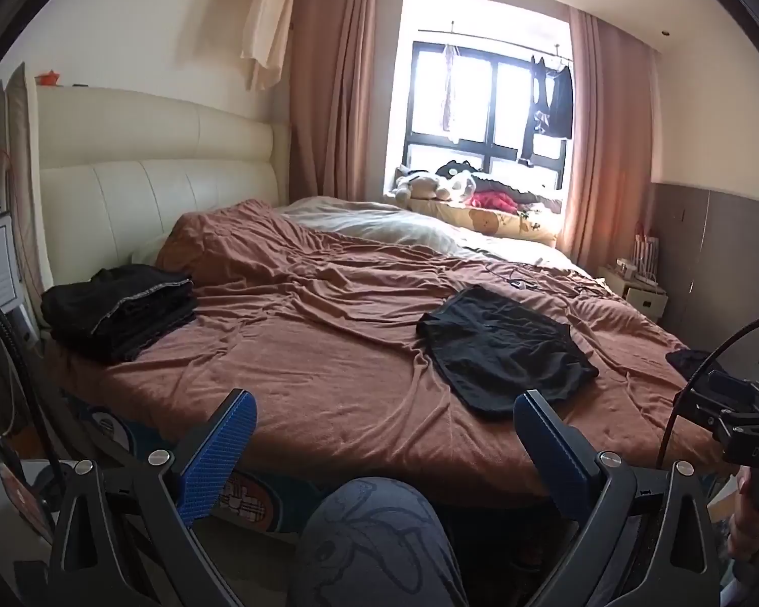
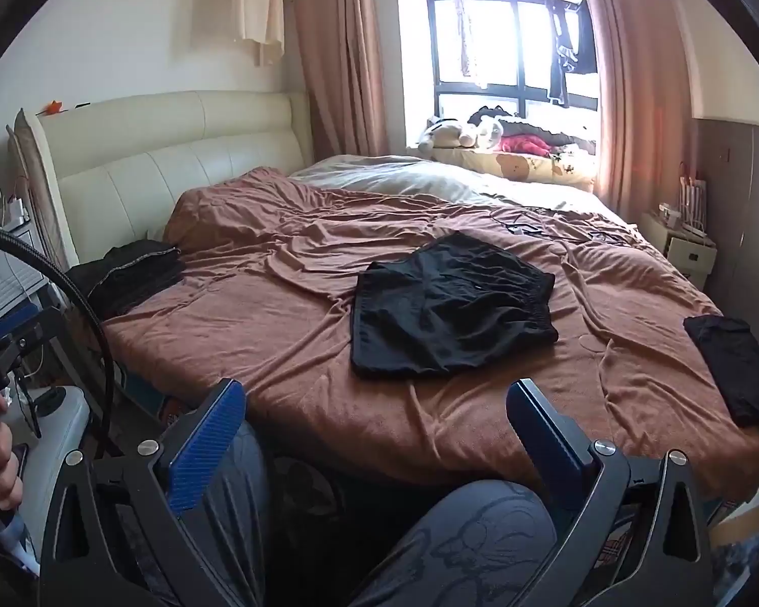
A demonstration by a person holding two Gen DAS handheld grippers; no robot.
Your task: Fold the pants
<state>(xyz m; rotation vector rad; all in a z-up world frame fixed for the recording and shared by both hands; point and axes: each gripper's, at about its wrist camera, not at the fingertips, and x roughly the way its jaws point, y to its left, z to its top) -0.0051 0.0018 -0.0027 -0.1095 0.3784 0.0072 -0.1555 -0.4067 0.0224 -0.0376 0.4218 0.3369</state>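
Observation:
A pair of black shorts (image 1: 506, 349) (image 2: 450, 308) lies spread flat on the brown bedspread (image 1: 303, 344) (image 2: 278, 303), right of the bed's middle, waistband toward the right. My left gripper (image 1: 384, 415) hovers open before the bed's near edge, nothing between its blue pads. My right gripper (image 2: 377, 404) is also open and empty, short of the shorts. Both are held above a person's knees (image 1: 374, 536) (image 2: 480, 546) in grey printed trousers.
A stack of folded black clothes (image 1: 121, 308) (image 2: 131, 273) sits at the bed's left by the cream headboard (image 1: 141, 162). Another folded black garment (image 2: 733, 369) lies near the right edge. Nightstands flank the bed; stuffed toys and clothes fill the window sill (image 1: 480, 192).

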